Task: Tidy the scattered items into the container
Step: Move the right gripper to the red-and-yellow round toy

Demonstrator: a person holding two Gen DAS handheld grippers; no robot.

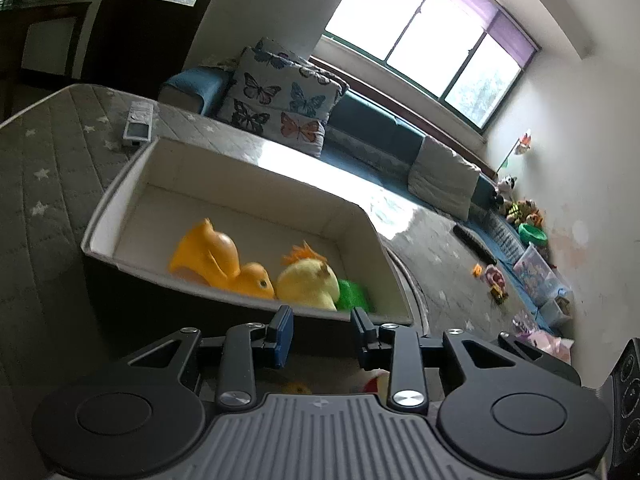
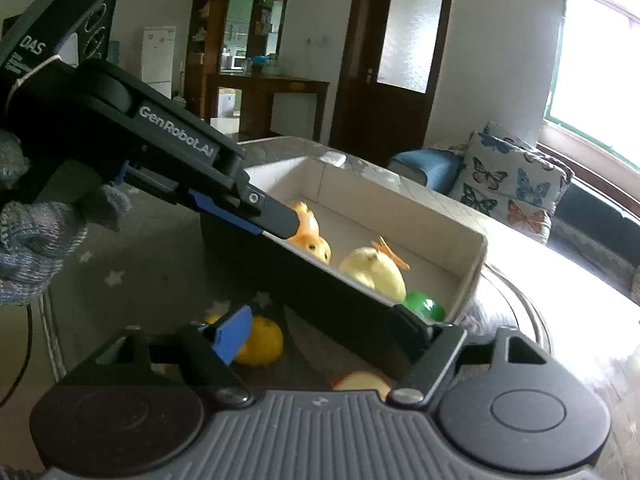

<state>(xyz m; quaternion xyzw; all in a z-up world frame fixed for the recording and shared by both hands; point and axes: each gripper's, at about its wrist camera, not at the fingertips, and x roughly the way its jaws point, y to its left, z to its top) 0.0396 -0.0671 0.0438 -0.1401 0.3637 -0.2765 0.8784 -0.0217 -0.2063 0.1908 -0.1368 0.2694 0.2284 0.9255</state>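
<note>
The container is a box, white inside and dark outside, on a grey star-patterned cover. In it lie an orange rubber toy, a yellow plush chick and a green ball. My left gripper is open and empty just before the box's near wall. In the right wrist view the same box holds the orange toy, the chick and the green ball. My right gripper is wide open, holding nothing. Outside the box lie a yellow fruit and an apple piece.
A gloved hand holds the left gripper, whose tip reaches over the box's near rim. A remote control lies beyond the box. A butterfly cushion rests on the sofa behind. Several toys litter the far right.
</note>
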